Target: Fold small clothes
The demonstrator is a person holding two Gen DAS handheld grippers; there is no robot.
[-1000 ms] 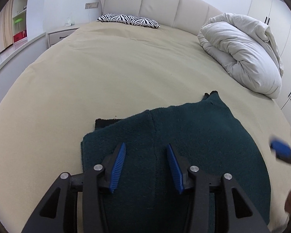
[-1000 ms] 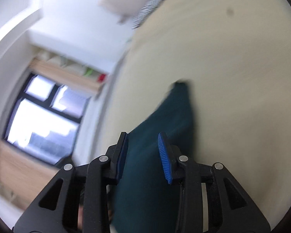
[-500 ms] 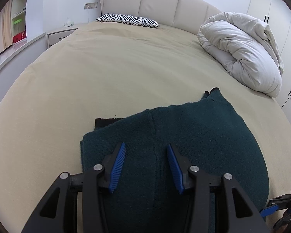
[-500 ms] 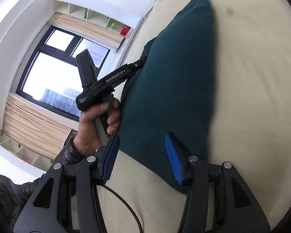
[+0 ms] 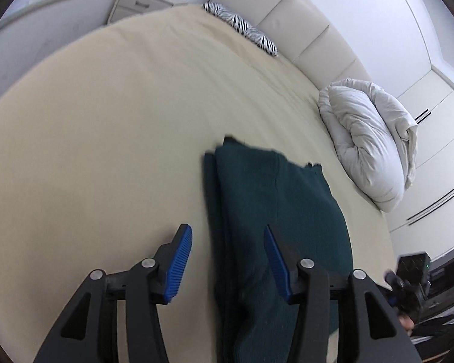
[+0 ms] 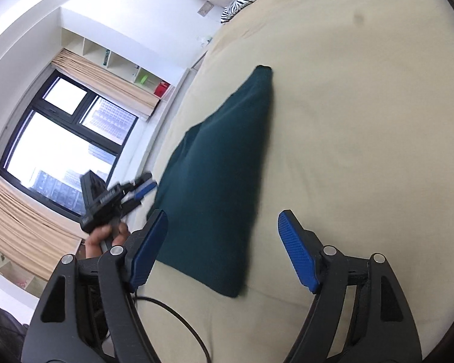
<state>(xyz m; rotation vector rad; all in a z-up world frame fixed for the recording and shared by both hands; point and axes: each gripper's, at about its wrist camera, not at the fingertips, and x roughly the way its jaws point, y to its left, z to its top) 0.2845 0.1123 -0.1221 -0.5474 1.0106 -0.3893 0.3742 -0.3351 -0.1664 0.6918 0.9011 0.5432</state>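
Left wrist view is showing the left gripper nearest, its jaws opening, with the left edge of the dark green garment lying under the gap between them; the blue pads are not pressing on the cloth, so nothing is being gripped. Right wrist view is showing the right gripper also opening wide, and the near corner of the same garment is lying below the gap, free of both pads. The garment is resting flat on the beige bed, already doubled into a long layered shape, near the edge where the person is standing. Beyond it a white duvet is lying bundled, and a zebra pillow is sitting by the headboard. I am judging that the fold is nearly finished. To do the step well, both grippers should be lifting clear without dragging the top layer, then pressing the edges so that the layers are staying aligned.
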